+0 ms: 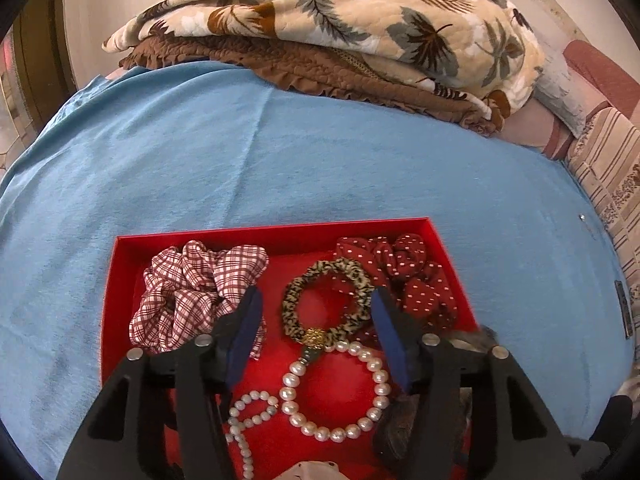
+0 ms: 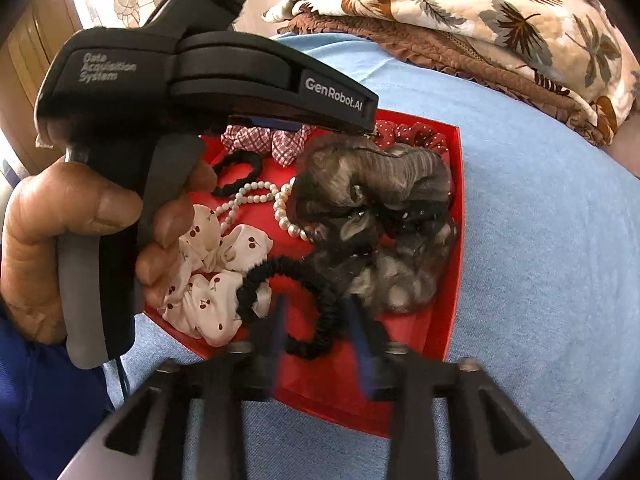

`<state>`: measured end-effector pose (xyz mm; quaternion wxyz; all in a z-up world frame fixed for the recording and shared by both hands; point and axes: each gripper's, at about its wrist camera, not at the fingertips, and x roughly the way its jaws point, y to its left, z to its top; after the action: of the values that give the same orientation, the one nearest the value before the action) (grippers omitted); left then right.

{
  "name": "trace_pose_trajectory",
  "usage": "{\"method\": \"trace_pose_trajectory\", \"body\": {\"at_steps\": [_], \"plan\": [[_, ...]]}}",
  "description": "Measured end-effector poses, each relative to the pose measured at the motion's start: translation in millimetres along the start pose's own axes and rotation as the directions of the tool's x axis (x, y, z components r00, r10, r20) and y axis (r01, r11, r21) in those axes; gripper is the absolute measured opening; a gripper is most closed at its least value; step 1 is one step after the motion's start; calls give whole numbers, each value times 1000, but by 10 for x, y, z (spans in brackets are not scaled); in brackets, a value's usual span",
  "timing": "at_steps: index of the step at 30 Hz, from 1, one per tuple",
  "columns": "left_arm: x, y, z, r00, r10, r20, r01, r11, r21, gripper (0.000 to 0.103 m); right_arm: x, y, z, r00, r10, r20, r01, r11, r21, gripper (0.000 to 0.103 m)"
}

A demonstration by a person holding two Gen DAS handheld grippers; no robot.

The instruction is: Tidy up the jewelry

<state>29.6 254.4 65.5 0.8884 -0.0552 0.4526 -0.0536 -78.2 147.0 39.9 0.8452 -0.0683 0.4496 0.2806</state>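
Observation:
A red tray (image 1: 276, 230) on the blue cloth holds a plaid scrunchie (image 1: 188, 292), a red polka-dot scrunchie (image 1: 416, 276), a leopard-print hair tie (image 1: 326, 304) and a pearl bracelet (image 1: 336, 392). My left gripper (image 1: 318, 320) is open above the tray, its pads on either side of the leopard tie. In the right wrist view the tray (image 2: 452, 312) also holds a grey furry scrunchie (image 2: 372, 216), a cherry-print scrunchie (image 2: 216, 280) and a black hair tie (image 2: 296, 304). My right gripper (image 2: 318, 332) is open, its pads straddling one side of the black tie.
A folded leaf-print quilt (image 1: 340, 28) lies at the back of the blue cloth (image 1: 280, 152). Striped cushions (image 1: 604, 168) are at the right. In the right wrist view the left gripper's body (image 2: 208, 80) and the hand holding it cover the tray's left side.

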Motion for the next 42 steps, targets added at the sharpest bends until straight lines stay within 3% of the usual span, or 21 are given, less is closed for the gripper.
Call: {"method": "trace_pose_trajectory", "body": {"at_steps": [8,13,16,18,21,23,25,28,31,33,37,40,42], "plan": [[-380,78,-37,992,-55,116,61,997,-57,68,-177,18,-14,998,17,53,-17,1000,8,51],[-702,251,-95,971,38,236,-6,991,-134,74,-317,86,-79,997,31,75,-31,1000,-4,51],[-953,293,-187,921,206,332,-149,971,-189,85,-435,119,-148,995,28,98,-27,1000,-8,53],[-1135,299,-259,872,297,389,-223,949,-224,93,-518,108,-199,993,22,114,-22,1000,0,56],[-1414,301,-375,815,371,445,-272,923,-271,100,-625,37,-275,992,5,127,-8,1000,23,58],[-1594,278,-476,767,435,472,-313,895,-317,102,-708,1,-339,990,-25,137,21,999,34,58],[-1731,245,-603,743,453,493,-319,887,-334,103,-796,-13,-403,986,-68,154,63,997,34,60],[-1837,192,-823,739,470,484,-328,877,-351,103,-937,-59,-484,973,-123,194,117,992,45,70],[-1899,144,-1088,783,450,431,-322,884,-338,103,-1063,-118,-544,961,-161,224,153,987,54,72],[-1966,93,-1243,790,454,413,-325,880,-347,103,-1117,-132,-583,955,-184,233,175,983,56,72],[-2139,-122,-1510,778,469,417,-357,877,-321,103,-1215,-129,-698,942,-223,250,219,975,43,73],[-2216,-300,-1701,751,509,420,-394,856,-334,103,-1272,-120,-778,937,-233,262,232,972,36,78],[-2252,-406,-1807,761,485,431,-380,872,-310,103,-1307,-134,-817,934,-236,267,235,971,38,78]]}}
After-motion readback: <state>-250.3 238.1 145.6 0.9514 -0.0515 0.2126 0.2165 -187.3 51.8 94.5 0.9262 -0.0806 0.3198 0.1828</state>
